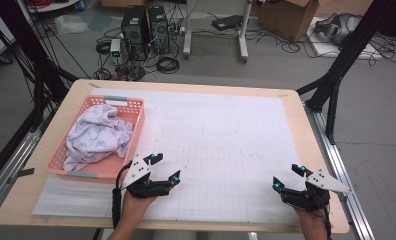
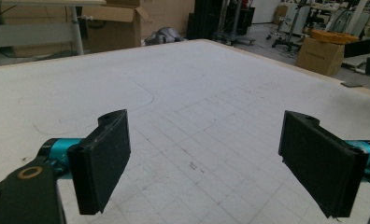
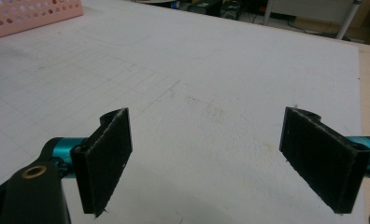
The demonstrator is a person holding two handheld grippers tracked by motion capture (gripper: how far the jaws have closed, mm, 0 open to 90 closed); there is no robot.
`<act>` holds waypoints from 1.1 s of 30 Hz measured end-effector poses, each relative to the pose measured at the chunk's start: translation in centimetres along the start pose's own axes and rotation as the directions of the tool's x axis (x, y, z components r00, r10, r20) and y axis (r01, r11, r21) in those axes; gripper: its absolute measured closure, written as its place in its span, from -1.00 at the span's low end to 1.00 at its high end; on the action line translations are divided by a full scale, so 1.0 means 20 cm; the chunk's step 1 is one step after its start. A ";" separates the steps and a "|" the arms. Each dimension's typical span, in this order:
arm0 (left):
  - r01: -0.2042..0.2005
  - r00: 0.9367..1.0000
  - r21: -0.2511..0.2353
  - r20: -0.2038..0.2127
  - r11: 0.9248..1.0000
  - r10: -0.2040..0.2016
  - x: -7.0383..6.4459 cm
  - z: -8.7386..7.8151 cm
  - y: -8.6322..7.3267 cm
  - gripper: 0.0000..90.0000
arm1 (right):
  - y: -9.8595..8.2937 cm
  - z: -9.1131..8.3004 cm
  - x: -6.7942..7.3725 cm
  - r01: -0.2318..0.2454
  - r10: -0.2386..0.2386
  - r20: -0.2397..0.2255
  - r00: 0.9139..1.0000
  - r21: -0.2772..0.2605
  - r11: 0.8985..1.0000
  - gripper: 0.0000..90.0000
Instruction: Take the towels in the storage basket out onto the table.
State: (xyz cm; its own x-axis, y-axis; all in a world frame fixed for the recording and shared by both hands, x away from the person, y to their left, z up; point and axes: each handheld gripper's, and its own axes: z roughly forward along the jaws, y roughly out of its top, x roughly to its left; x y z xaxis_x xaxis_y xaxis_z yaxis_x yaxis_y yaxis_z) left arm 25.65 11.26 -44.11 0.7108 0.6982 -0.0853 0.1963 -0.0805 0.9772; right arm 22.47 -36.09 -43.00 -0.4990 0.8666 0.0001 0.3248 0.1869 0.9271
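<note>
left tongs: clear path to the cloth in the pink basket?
Probably yes. The left tongs stand open just beside the basket, whose top is open; the cloth lies heaped above the rim, nothing between.

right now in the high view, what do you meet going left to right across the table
pink basket holding the crumpled cloth → left gripper → bare gridded mat → right gripper
</note>
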 end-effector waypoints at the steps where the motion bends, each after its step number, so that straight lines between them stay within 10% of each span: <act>1: -0.001 1.000 0.001 0.001 1.000 0.001 0.00 0.00 0.00 -0.62 | 0.00 0.00 0.00 -0.002 0.002 -0.002 1.000 0.002 1.000 -0.66; 17: -0.036 0.999 -0.011 0.033 0.999 0.036 -0.03 0.01 0.02 -0.59 | -0.02 0.00 0.00 -0.017 0.017 -0.025 1.000 0.011 1.000 -0.65; 33: 0.046 0.991 -0.010 0.128 0.999 -0.044 -0.04 -0.08 0.19 -0.51 | -0.02 0.01 0.02 0.014 -0.013 -0.053 0.999 0.012 1.000 -0.66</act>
State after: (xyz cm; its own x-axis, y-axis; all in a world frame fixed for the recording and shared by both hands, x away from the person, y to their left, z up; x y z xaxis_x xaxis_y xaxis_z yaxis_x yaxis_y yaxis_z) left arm 24.75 11.41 -39.99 0.7823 0.6039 -0.1527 0.2222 -0.0416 0.9741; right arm 22.41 -35.73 -43.39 -0.5449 0.8385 0.0074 0.3271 0.2045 0.9226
